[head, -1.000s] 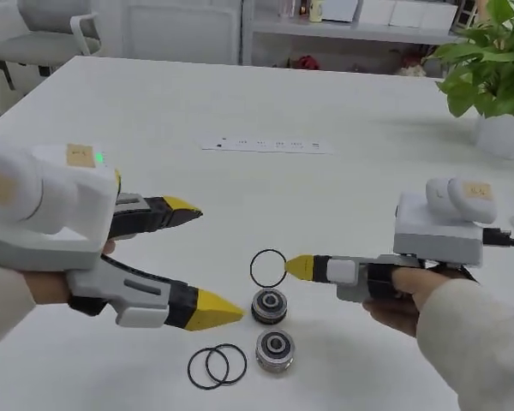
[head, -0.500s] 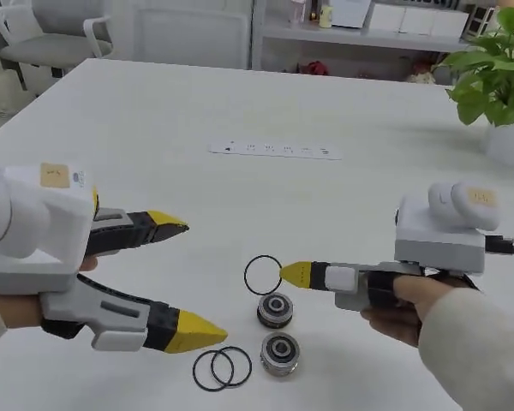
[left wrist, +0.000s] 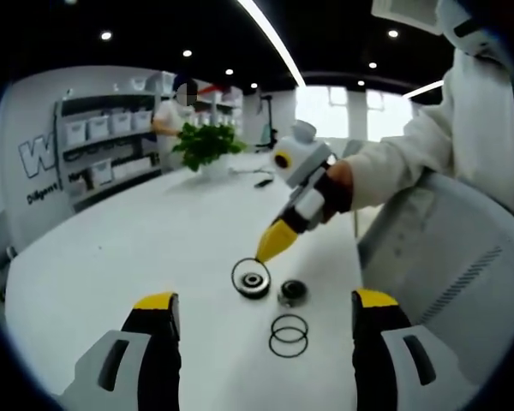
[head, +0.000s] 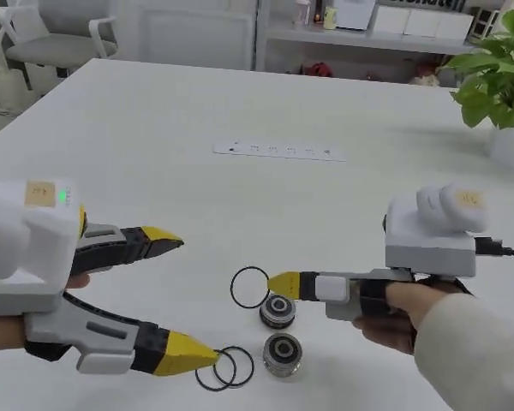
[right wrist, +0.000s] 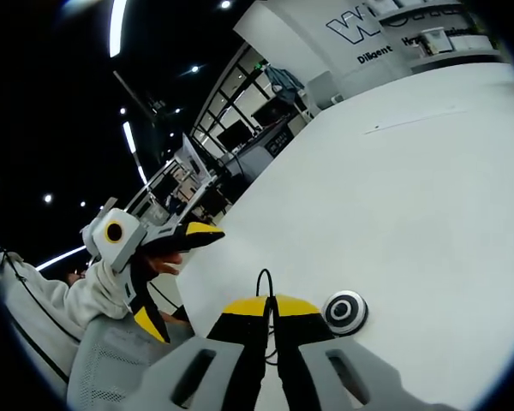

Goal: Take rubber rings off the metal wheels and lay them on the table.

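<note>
Office: white meeting table point(head: 240, 103), swivel chair point(head: 56, 38), box-laden shelves point(head: 360, 32), potted plant point(head: 497, 68)

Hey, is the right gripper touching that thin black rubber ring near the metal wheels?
Touching. In the right gripper view, the thin black rubber ring rises from between the closed yellow tips of the right gripper, pinched there.

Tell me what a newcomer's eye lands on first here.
First, the right gripper, its jaws pinched shut on a black rubber ring just left of the two metal wheels, low in the centre of the head view. Next, the left gripper, its yellow-tipped jaws spread wide at lower left. Two loose rings lie overlapping on the white table beside the nearer wheel.
</note>
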